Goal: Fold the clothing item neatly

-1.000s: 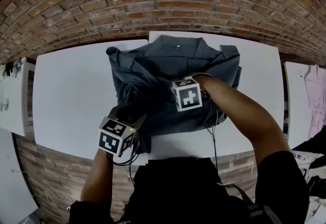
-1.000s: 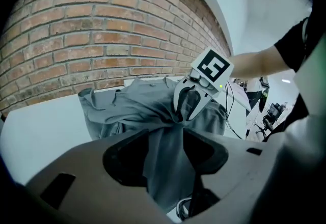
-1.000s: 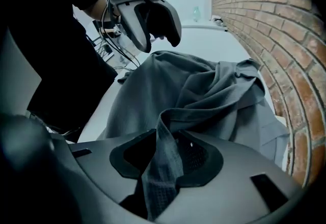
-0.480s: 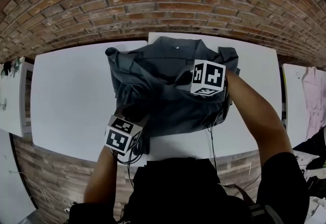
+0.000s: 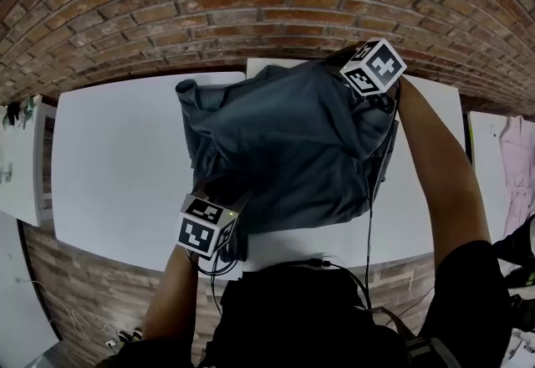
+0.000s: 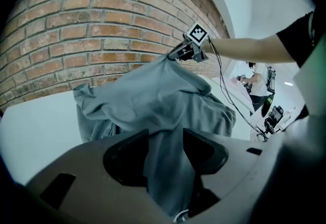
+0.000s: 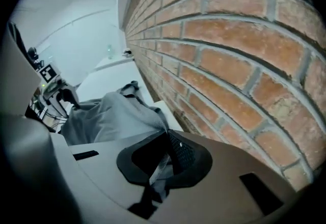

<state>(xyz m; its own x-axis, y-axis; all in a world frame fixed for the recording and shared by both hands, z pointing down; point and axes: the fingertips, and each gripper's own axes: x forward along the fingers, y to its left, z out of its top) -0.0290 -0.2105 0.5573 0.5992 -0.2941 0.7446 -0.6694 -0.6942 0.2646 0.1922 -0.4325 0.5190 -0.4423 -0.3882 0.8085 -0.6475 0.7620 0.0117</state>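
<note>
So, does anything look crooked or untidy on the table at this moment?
Only the garment: it is not flat. The right gripper pinches one part raised near the brick wall, the left gripper clamps its near edge, and its far-left corner is bunched up. Nothing looks damaged.

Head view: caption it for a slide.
Left hand-held gripper grips the garment low; right hand-held gripper holds it high.

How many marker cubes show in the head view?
2. One marker cube rides the left gripper at the near edge of the grey garment; the other rides the right gripper by the brick wall. None seems hidden.
</note>
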